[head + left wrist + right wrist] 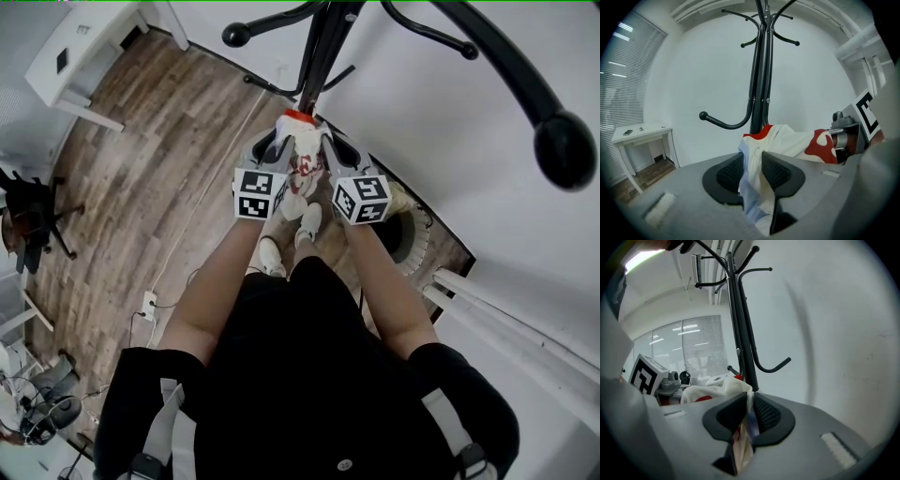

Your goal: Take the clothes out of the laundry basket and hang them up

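Garment: a white cloth with red patches is held up between the two grippers, just in front of the pole of the black coat stand.
Long axis: in the left gripper view the garment is stretched sideways from one gripper to the other, with a red edge turned up toward the pole.
Hanging part: loose folds are seen dropping below the pads in both gripper views.
Left gripper: the left gripper is closed to a narrow gap with a fold of the garment pinched between its ribbed pads.
Right gripper: the right gripper is closed tight on another fold, which is seen squeezed thin between the pads.
Contact with stand: whether the cloth touches the pole cannot be told.
Kind of garment: not made out, as the cloth is bunched and its outline is hidden by the grippers.
Basket: a round, dark-mouthed, pale-rimmed thing beside the person's right arm is possibly the laundry basket; it is half covered by the arm.
Cut off: the top of the stand and the ends of its upper hooks are lost at the head view's edge.
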`<state>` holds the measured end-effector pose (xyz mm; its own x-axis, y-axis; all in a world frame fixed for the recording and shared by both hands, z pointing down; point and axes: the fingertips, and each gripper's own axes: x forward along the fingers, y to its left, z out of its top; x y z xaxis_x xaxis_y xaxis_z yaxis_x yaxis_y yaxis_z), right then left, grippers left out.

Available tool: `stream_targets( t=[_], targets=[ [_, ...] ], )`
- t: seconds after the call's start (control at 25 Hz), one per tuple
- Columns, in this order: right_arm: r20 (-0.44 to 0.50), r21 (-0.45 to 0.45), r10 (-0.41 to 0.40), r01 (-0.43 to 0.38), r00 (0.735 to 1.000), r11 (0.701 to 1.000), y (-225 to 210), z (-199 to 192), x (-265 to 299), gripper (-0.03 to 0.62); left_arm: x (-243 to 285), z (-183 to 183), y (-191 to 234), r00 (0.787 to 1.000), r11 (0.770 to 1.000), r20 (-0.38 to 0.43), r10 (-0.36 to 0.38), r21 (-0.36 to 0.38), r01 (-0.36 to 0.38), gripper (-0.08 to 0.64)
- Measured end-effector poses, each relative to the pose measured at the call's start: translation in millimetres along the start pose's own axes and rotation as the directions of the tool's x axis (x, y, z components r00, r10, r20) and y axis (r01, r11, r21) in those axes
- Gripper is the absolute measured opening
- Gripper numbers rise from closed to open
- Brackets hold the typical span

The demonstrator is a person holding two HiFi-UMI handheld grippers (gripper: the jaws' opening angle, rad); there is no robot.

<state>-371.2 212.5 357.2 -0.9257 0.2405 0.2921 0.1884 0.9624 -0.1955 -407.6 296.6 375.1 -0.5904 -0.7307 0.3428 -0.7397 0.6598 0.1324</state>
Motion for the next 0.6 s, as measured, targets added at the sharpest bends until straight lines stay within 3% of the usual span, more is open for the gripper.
stream_targets(
  t=[0.16, 0.4, 0.6],
  targets=[
    [-0.012, 0.005, 0.002, -0.002, 1.000, 1.000, 1.6, -6.5, 1.0, 0.102, -1.6, -4.6, 2.6, 1.000, 1.000, -0.012, 0.007, 0.010, -0.007, 0.153],
    [-0.005, 0.011, -0.011, 0.011, 1.000, 1.000, 1.1, -7.5, -6.4, 0.128, -10.9, -8.5, 3.2, 1.000, 1.000, -0.010, 0.019, 0.017, -0.019, 0.158],
    [-0.008, 0.015, -0.023, 0.023, 1.000, 1.000, -1.4, -9.9, -11.3, 0.143, -21.4, -13.0, 10.1, 1.000, 1.000, -0.005, 0.022, 0.021, -0.022, 0.205]
  ],
)
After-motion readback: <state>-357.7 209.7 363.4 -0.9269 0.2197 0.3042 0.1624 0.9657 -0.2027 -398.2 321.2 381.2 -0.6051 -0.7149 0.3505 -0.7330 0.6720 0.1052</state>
